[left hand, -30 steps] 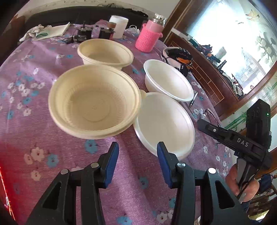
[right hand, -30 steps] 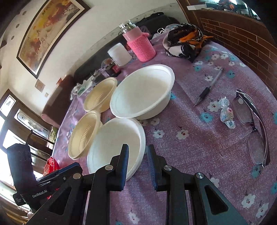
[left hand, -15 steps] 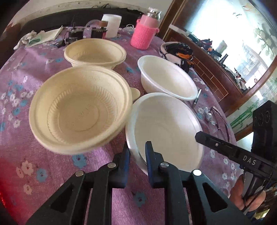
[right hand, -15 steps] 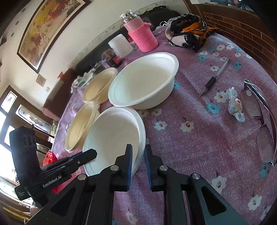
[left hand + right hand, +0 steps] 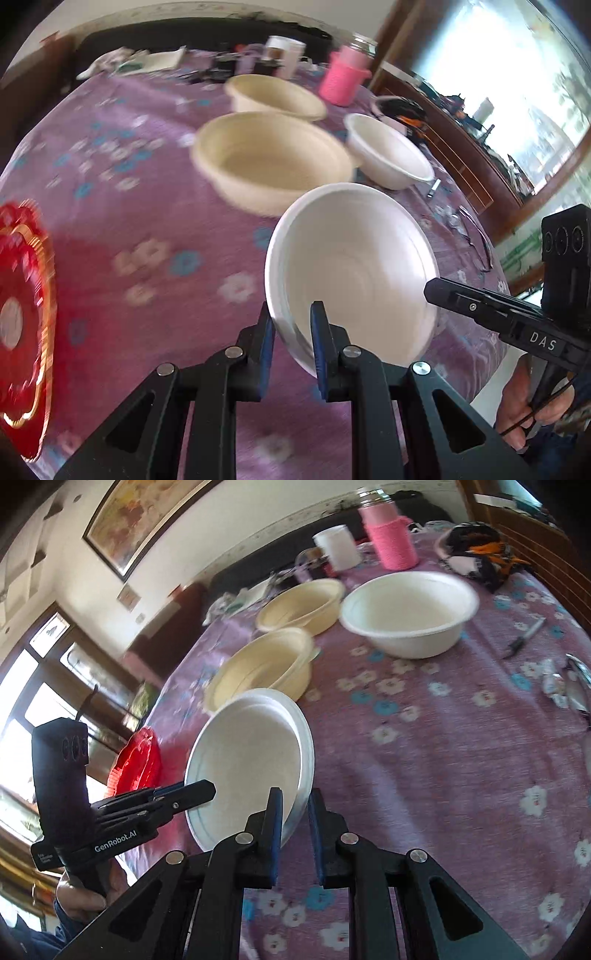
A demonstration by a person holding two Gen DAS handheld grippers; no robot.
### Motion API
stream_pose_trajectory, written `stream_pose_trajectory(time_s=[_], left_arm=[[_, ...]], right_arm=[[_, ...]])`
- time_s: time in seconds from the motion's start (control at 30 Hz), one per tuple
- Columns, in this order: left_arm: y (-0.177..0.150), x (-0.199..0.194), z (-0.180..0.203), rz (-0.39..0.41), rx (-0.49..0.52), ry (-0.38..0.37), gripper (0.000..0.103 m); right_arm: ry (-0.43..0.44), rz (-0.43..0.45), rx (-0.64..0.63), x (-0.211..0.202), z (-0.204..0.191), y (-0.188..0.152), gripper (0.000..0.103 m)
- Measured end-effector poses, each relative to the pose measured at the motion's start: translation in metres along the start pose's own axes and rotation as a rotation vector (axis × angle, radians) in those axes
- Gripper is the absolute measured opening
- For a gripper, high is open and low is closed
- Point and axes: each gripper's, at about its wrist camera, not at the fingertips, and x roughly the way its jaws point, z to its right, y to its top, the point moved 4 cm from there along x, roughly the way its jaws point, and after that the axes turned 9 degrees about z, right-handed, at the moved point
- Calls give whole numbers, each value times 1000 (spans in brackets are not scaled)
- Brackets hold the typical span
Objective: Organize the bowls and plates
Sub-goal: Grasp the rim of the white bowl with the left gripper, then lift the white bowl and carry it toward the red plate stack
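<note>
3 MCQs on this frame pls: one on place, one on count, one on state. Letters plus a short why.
1. Where is the red plate in the left wrist view?
A. Left table edge
B. Beside the pink bottle
C. Inside a cream bowl

2. How many cream bowls stand on the table?
A. One
B. Two
C. Four

3. What state is the white plate in?
A. Flat on the cloth
B. Tilted, gripped by both grippers
C. Stacked in the white bowl

Answers: 1 A, it sits at the left rim of the purple cloth. 2 B, the near cream bowl and the far cream bowl. 3 B, the left gripper and the right gripper each pinch its rim.
</note>
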Motion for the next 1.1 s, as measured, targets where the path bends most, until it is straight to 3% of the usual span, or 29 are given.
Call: stream_pose_trajectory(time_s=[0.17, 0.37, 0.47, 0.57, 0.67, 0.8, 1.1], left_arm=[[-9, -8, -26, -1, -48, 7, 19], [-8, -9, -28, 29, -20, -9, 40], [-5, -6, -26, 44, -11, -20, 42], [-4, -4, -21, 65, 24, -7, 40], [-4, -7, -14, 98, 57, -12, 17], [-2, -16, -8, 138, 94, -3, 17], [-2, -25, -16, 148, 75, 3, 17]], right_arm=[[31, -33, -26, 23, -21, -6, 16], [-7, -11, -48, 25, -28, -4, 17], [-42, 1, -42, 22, -22, -2, 22], [-53, 10, -38, 20, -19, -3, 23], [-74, 22, -50, 18, -19, -6, 22], [-91, 28, -51, 15, -20, -6, 19], [-72, 35, -65, 12, -31, -4, 19]])
